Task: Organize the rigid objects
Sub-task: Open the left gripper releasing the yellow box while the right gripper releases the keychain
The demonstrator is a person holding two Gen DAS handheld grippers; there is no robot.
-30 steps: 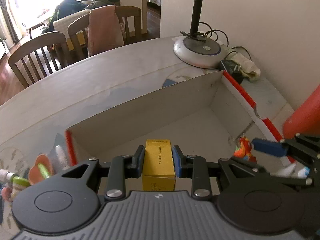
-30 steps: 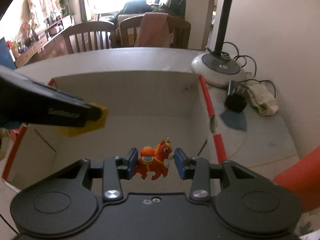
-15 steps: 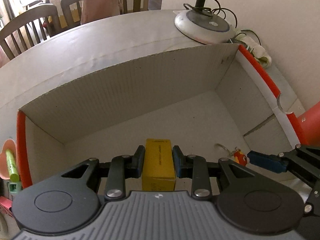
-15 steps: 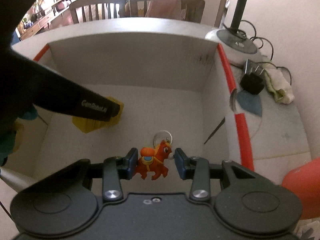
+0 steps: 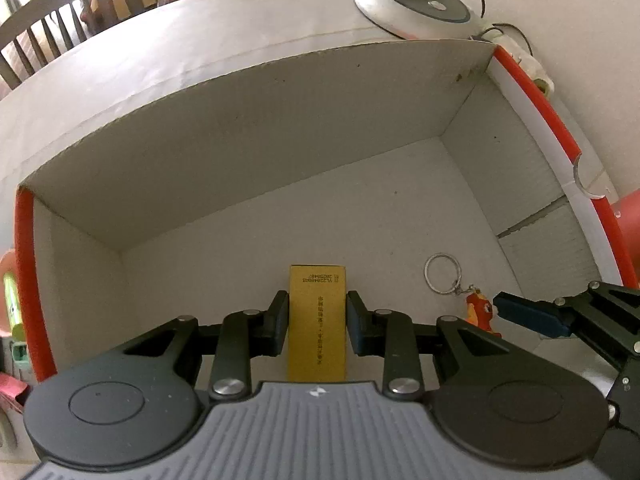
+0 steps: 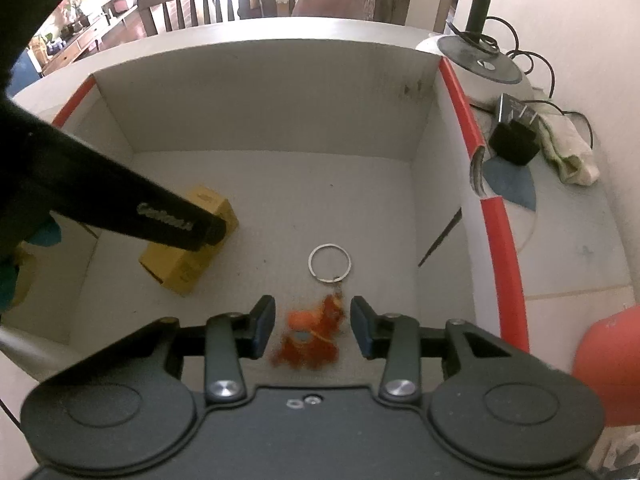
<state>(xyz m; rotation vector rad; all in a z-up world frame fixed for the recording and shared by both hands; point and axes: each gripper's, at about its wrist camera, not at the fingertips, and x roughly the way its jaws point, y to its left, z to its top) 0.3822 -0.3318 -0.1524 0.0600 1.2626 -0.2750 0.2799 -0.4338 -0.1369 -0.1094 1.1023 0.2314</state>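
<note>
two handheld grippers reach down into an open white cardboard box (image 5: 248,152) with red-edged side flaps, seen from a camera on each gripper.

nearest in the left wrist view, the left gripper (image 5: 317,322) has its two blue-padded fingers (image 5: 279,322) set to either side of a small yellow box (image 5: 317,320). a thin gap shows between each pad and the carton, so the fingers look slightly parted, not pressing on it. in the right wrist view the yellow box (image 6: 192,240) rests on the floor of the cardboard box, in its left half, with the black finger of the left gripper across its top.

nearest in the right wrist view, the right gripper (image 6: 313,326) is spread open. between its fingers, touching neither, is an orange horse keychain (image 6: 312,336), blurred. its metal key ring (image 6: 330,263) lies flat on the box floor just beyond it. the left wrist view shows the keychain (image 5: 482,312) in the right half of the box, just beside the blue tip of the right gripper's finger.

beyond the box, on the pale table (image 5: 120,72), stand a round lamp base (image 6: 480,64) with a black pole, a black plug adapter (image 6: 514,140) and a crumpled cloth (image 6: 568,152). wooden chairs (image 6: 192,4) stand past the table's far edge.
</note>
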